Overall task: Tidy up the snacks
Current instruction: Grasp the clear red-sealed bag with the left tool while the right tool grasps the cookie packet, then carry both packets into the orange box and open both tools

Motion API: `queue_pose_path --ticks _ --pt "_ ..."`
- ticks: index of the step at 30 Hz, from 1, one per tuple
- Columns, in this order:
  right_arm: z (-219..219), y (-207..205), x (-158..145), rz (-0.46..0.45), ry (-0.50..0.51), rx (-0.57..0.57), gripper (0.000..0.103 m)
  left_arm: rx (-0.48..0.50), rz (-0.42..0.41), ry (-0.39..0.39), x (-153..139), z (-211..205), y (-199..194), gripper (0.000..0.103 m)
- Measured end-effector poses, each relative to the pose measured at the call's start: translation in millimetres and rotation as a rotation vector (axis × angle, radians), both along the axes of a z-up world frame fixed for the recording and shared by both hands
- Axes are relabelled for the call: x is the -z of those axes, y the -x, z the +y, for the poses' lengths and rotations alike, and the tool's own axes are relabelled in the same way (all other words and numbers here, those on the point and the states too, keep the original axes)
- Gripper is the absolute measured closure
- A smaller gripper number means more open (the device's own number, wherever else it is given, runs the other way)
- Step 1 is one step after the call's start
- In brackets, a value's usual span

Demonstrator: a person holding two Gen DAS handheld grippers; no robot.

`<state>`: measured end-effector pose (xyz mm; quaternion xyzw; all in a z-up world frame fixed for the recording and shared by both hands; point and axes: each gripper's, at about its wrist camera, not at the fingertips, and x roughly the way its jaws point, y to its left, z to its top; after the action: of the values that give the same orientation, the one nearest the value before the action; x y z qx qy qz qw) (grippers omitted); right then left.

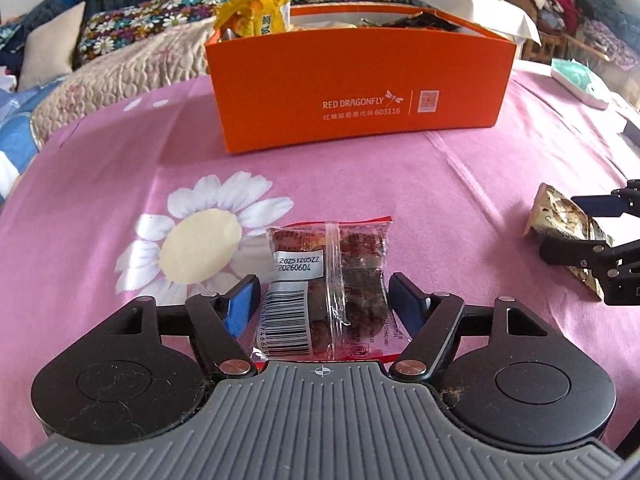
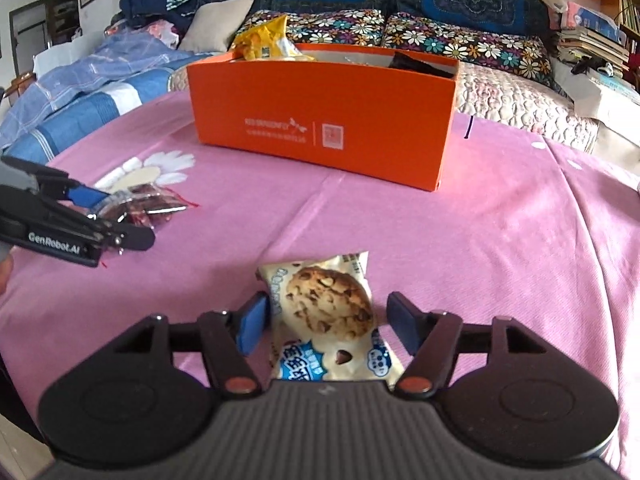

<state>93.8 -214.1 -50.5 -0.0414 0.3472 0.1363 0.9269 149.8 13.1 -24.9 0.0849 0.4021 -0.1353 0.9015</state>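
Left gripper (image 1: 324, 300): we see its jaws apart around the clear red-edged snack packet (image 1: 328, 292), perhaps touching.
Right gripper (image 2: 326, 324): spread around the white cookie packet (image 2: 332, 320).
Orange cardboard box (image 1: 360, 92): twelve o'clock.

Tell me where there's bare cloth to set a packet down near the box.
Free: the pink cloth between the orange box and the cookie packet, and right of both. Crowded: inside the box, yellow bag sticking up, and around the red snack packet.

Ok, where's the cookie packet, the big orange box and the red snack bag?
white chocolate-chip cookie packet (image 2: 328, 312), right wrist view, on the printed cookie
orange cardboard box (image 1: 360, 80), left wrist view, on its front wall
clear red-edged snack bag (image 1: 328, 292), left wrist view, on its middle seam
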Motion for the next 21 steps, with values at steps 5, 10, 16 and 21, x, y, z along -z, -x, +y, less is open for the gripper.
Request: queue_pose_path --ticks 5,10,16,21 --pt "0.4 2.1 -0.2 -0.007 0.006 0.005 0.050 0.014 0.015 0.040 -0.4 2.4 0.4 0.075" --pt "-5.1 3.3 -3.1 0.000 -0.027 0.032 0.051 0.004 0.014 0.050 -4.3 0.9 2.9 0.078" --pt "-22.8 -0.8 -36.1 -0.091 -0.121 0.100 0.051 -0.007 -0.046 0.132 -40.0 7.3 -0.2 0.077" --pt "-22.1 -36.5 -90.0 -0.220 -0.162 0.118 0.051 -0.033 -0.156 0.189 -96.6 2.2 -40.1 0.077"
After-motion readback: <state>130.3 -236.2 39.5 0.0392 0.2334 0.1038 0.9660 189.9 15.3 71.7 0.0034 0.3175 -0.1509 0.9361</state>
